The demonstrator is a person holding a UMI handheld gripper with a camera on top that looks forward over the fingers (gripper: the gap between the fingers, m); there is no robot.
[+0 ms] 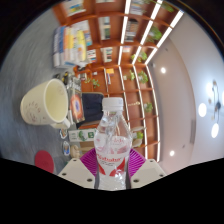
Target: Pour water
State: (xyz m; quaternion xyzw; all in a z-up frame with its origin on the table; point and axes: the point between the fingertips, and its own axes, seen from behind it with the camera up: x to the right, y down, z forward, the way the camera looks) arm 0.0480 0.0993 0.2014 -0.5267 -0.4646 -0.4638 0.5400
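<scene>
A clear plastic water bottle (112, 138) with a white cap and a red-and-white label stands upright between my fingers. Both purple pads press on its sides at the label, so my gripper (112, 166) is shut on it and holds it lifted. A cream mug (43, 102) lies tilted on its side to the left of the bottle, its open mouth facing the bottle's neck. What holds the mug is hidden.
Wooden shelves (100, 40) with books and boxes fill the background, with bright ceiling strip lights (150, 30) above. A red object (43, 160) sits low at the left. A white wall with round lamps (205, 110) is at the right.
</scene>
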